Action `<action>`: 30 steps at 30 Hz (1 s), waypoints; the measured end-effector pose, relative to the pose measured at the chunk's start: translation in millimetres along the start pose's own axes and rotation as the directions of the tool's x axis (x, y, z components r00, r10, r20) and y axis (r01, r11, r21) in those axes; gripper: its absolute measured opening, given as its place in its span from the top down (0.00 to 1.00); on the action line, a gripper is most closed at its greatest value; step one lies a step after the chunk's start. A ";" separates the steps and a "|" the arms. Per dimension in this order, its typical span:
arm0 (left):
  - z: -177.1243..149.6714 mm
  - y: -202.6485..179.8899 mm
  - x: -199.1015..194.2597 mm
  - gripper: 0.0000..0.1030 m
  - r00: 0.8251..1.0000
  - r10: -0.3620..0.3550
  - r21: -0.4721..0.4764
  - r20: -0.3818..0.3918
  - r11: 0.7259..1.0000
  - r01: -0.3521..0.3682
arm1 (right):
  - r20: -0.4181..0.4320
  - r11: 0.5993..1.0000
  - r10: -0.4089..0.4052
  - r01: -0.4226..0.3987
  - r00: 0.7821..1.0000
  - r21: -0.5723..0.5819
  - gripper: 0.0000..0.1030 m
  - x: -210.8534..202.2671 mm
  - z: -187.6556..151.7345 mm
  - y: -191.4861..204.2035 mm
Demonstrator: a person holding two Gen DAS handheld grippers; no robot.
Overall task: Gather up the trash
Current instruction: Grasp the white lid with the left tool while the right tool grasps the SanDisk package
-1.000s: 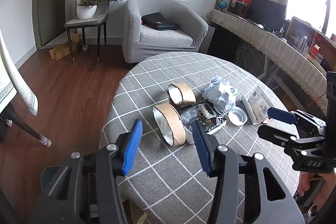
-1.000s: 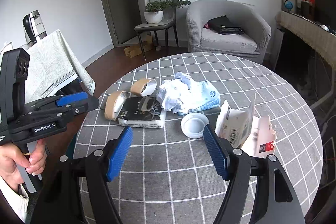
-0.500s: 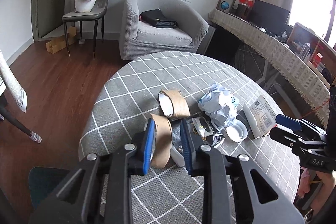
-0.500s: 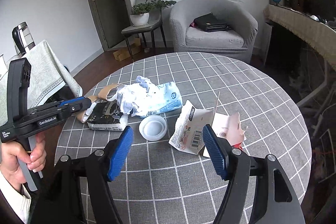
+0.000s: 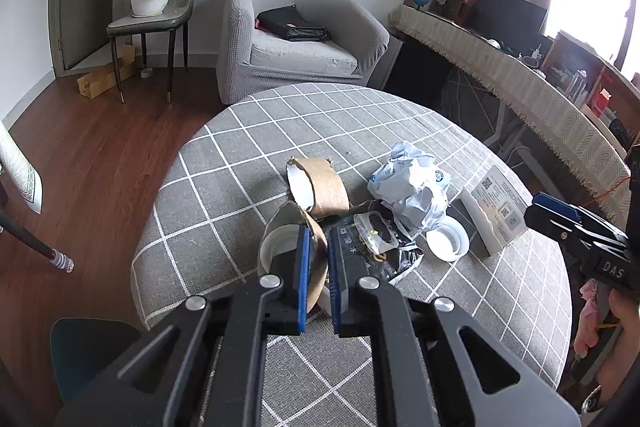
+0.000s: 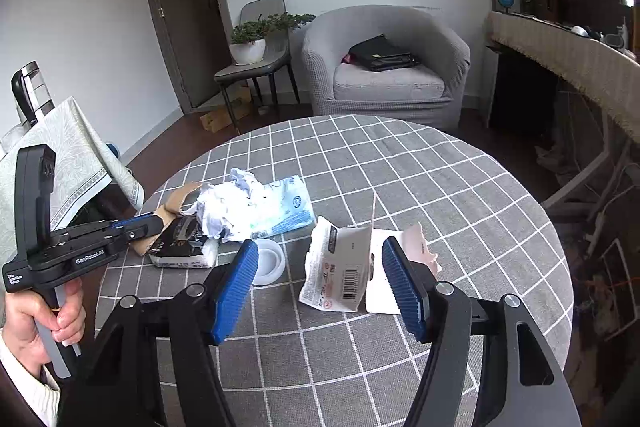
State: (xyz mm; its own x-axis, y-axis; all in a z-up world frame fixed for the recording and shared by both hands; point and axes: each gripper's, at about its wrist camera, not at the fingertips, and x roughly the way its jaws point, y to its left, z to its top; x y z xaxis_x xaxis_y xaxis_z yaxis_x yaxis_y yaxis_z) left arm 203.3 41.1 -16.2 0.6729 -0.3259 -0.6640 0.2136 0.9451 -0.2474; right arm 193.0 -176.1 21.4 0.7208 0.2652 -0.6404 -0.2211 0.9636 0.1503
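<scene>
Two wrist views of a round checked table (image 5: pixel 248 163) strewn with trash. Left: the left gripper (image 5: pixel 318 267) is closing on the wall of the nearer brown paper ring (image 5: pixel 316 247), one pad inside the ring and one outside, so the thin card is pinched edgewise; this grip probably suits a hollow, easily crushed item. A second paper ring (image 5: pixel 324 183) lies just behind it. Centre: a black foil packet (image 5: pixel 372 239), a crumpled white-and-blue wrapper (image 5: pixel 412 187) and a white lid (image 5: pixel 448 243) lie clustered, touching or overlapping. Right: the right gripper (image 6: pixel 320 287) hovers with its jaws closing but still apart, nothing pressed between the pads; the torn white barcode packet (image 6: pixel 340 275) sits between and just beyond its fingers, apparently the next item. A hand (image 6: pixel 44 315) grasps the left gripper's handle.
</scene>
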 end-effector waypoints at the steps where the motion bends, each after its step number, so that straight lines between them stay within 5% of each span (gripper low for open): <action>1: -0.4 -0.5 0.2 0.92 1.000 0.000 0.002 0.000 1.000 0.000 | -0.014 1.000 -0.003 0.003 1.000 0.008 0.46 6.2 -1.3 -2.9; 5: -1.6 -2.5 0.0 0.94 1.000 -0.003 0.016 0.000 1.000 0.003 | -0.052 0.999 0.005 -0.003 0.999 0.042 0.60 26.6 -6.6 -12.4; 10: -3.2 -6.3 -1.8 0.94 1.000 0.010 0.044 0.005 0.999 -0.010 | -0.072 0.999 -0.013 0.016 0.997 0.037 0.90 35.9 -6.3 -13.1; 18: -6.0 -12.7 -12.7 0.94 0.998 0.041 0.110 0.044 0.993 -0.046 | -0.064 0.999 -0.053 0.053 0.997 -0.001 0.97 33.8 -3.4 -3.0; 30: -11.8 -4.5 -13.6 0.90 0.999 0.042 0.115 -0.017 0.993 -0.040 | -0.090 0.997 -0.054 0.049 0.994 -0.064 0.97 28.9 -7.2 18.3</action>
State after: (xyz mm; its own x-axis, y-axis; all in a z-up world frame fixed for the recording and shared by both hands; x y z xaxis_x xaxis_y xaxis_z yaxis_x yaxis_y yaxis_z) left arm 184.9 41.0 -14.3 0.6692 -0.2862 -0.6858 0.2666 0.9539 -0.1379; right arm 205.1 -151.0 0.2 0.6700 0.2085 -0.7125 -0.2271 0.9713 0.0707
